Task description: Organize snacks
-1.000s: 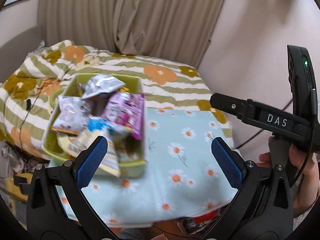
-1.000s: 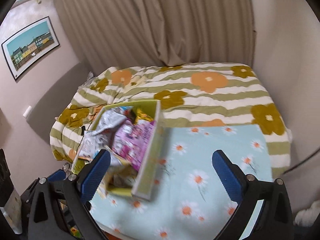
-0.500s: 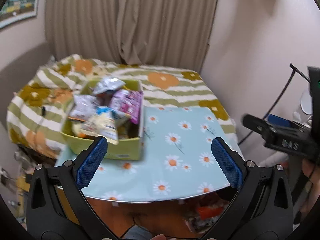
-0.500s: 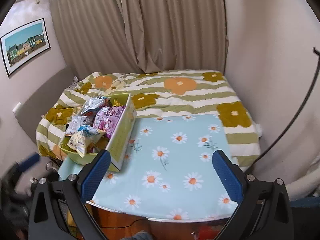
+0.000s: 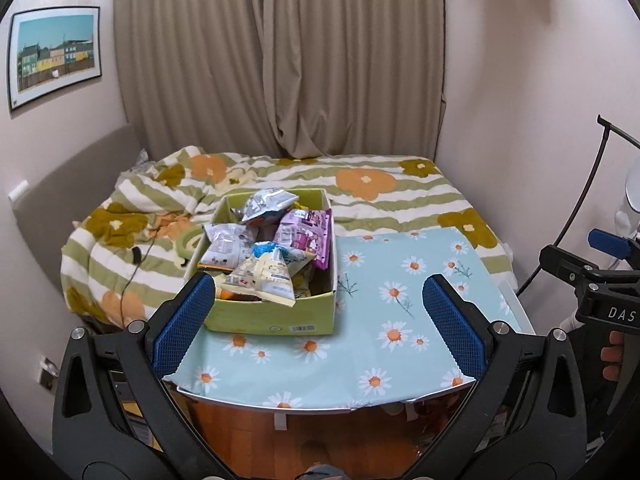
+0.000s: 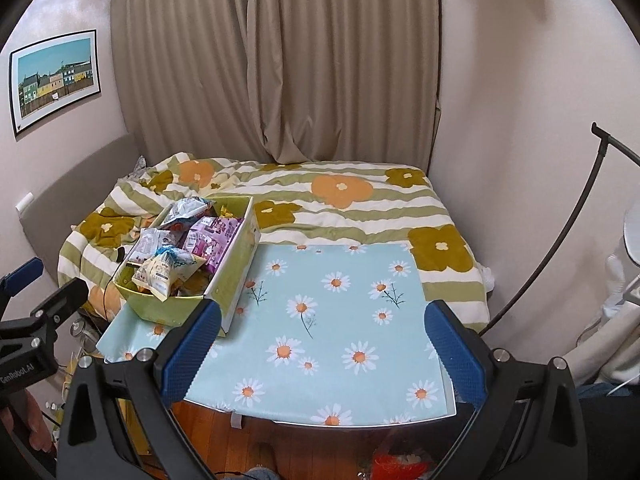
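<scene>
A yellow-green cardboard box point(image 5: 276, 316) point(image 6: 236, 268) sits on the left part of a table with a light-blue daisy cloth point(image 5: 400, 320) point(image 6: 340, 320). Several snack packets fill it: a purple pack point(image 5: 306, 236) point(image 6: 212, 240), silver bags point(image 5: 266, 202) point(image 6: 186, 208) and a pale yellow bag point(image 5: 268, 276) point(image 6: 164, 272). My left gripper point(image 5: 320, 328) is open and empty, held back from the table's near edge, in front of the box. My right gripper point(image 6: 324, 344) is open too, empty, above the near edge to the right of the box.
A bed with a green-striped floral duvet point(image 5: 360, 184) point(image 6: 340, 192) lies behind the table, with curtains point(image 5: 280, 60) beyond. A black curved stand point(image 6: 560, 232) rises at the right wall. Wooden floor and a red packet point(image 6: 396, 462) lie below the table edge.
Both grippers have pulled back and away from the box, so the whole table now shows. Both stay open and empty.
</scene>
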`<state>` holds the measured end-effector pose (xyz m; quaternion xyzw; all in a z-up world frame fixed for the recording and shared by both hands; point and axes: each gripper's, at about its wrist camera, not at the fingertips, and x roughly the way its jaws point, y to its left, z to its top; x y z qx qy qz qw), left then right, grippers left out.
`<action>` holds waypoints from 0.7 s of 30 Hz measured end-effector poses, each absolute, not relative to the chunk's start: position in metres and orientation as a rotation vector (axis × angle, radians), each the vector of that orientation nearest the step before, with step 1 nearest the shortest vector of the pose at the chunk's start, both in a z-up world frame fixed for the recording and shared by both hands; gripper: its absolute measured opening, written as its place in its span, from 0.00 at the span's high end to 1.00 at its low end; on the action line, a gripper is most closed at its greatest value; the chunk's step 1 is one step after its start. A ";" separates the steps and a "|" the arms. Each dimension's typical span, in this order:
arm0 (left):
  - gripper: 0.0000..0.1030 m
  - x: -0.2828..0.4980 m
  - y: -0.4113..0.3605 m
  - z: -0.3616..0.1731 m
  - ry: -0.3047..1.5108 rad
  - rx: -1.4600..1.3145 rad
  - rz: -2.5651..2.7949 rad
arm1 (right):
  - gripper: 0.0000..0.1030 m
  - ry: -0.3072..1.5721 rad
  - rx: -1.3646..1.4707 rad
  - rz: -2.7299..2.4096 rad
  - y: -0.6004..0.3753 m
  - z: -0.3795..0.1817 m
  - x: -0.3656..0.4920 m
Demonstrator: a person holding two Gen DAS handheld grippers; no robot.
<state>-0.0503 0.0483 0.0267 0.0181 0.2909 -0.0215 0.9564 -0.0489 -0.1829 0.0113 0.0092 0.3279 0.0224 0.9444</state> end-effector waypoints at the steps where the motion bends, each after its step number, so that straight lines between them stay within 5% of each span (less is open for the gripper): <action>1: 0.00 -0.050 0.048 0.026 0.590 0.039 -0.044 | 0.02 0.667 0.020 0.045 -0.183 0.011 -0.049; 21: 0.00 -0.039 0.047 0.025 0.612 0.024 -0.050 | 0.02 0.670 0.029 0.029 -0.184 0.007 -0.047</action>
